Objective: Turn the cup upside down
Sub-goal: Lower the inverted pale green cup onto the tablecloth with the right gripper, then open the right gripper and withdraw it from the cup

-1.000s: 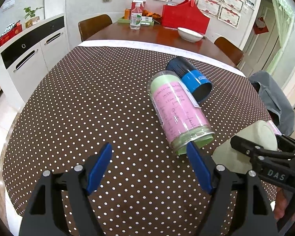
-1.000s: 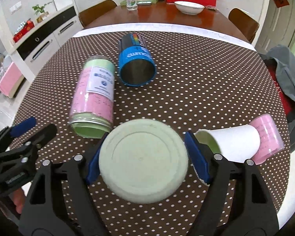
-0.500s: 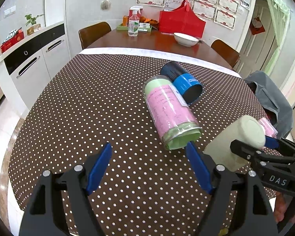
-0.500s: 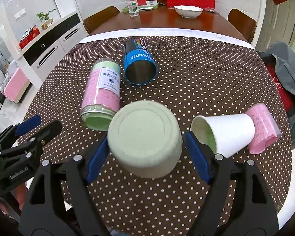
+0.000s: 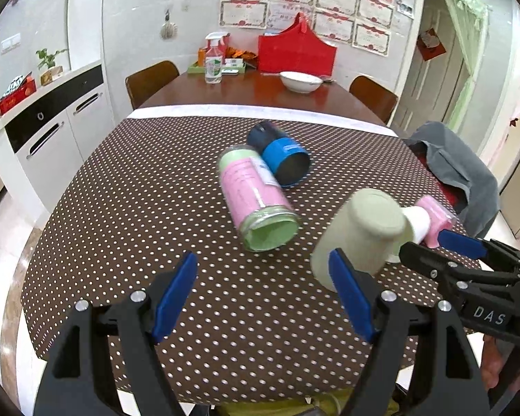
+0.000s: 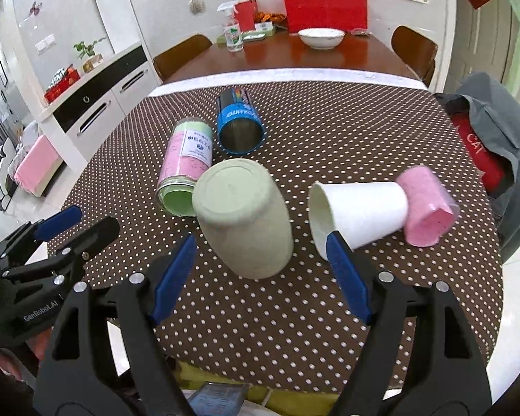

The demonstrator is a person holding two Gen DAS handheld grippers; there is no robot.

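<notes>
A pale green cup (image 6: 242, 215) stands mouth-down on the dotted tablecloth (image 6: 329, 131), its flat base facing up; it also shows in the left wrist view (image 5: 358, 235). My right gripper (image 6: 260, 274) is open, with its blue fingers on either side of the cup and behind it, not touching. My left gripper (image 5: 263, 291) is open and empty over the cloth, left of the cup.
A pink-and-green jar (image 6: 185, 164), a blue tin cup (image 6: 239, 124), a white paper cup (image 6: 358, 213) and a pink cup (image 6: 424, 206) lie on their sides. A grey jacket (image 6: 495, 138) hangs over a chair on the right. The table's front edge is near.
The right gripper turned the green cup from base-toward-camera to mouth-down, set it on the cloth and opened. Both grippers drew back and rose.
</notes>
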